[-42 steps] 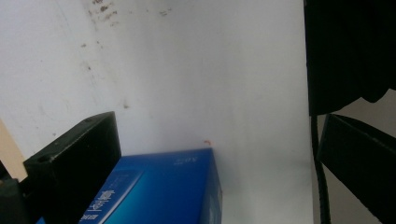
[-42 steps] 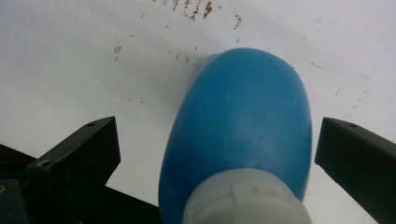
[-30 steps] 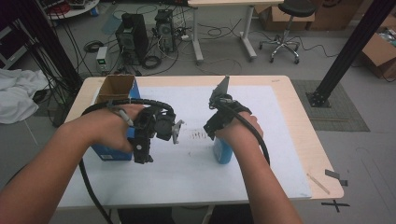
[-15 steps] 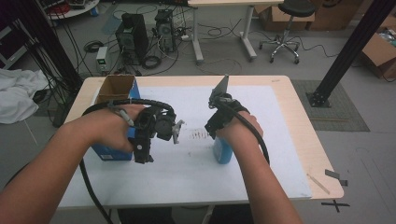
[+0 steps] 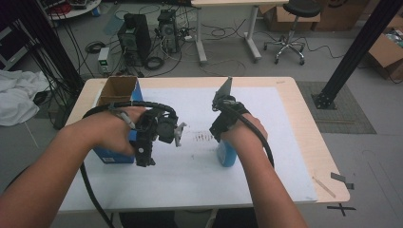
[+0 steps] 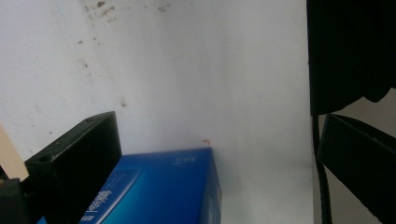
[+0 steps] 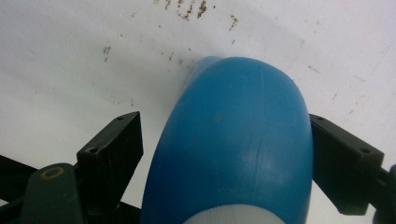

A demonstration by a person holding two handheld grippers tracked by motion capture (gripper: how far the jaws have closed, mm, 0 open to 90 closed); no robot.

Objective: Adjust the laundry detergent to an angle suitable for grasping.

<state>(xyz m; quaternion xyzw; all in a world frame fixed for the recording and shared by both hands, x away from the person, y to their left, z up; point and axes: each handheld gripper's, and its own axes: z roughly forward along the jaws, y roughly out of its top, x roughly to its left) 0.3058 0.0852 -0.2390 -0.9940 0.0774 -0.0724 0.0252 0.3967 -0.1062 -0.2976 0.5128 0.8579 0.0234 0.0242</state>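
A blue bottle with a white cap stands on the white sheet near the table's middle. My right gripper points down over it. In the right gripper view the bottle sits between the two jaws of my right gripper; the right jaw touches it and a thin gap shows at the left jaw. A blue box with an open cardboard top stands at the table's left. My left gripper hangs at its near right corner. The left gripper stands wide open, with the box beside its left jaw.
A white sheet covers most of the wooden table, with dark specks between the hands. A small grey piece lies at the front right corner. On the floor beyond are computer cases, cables and a stool.
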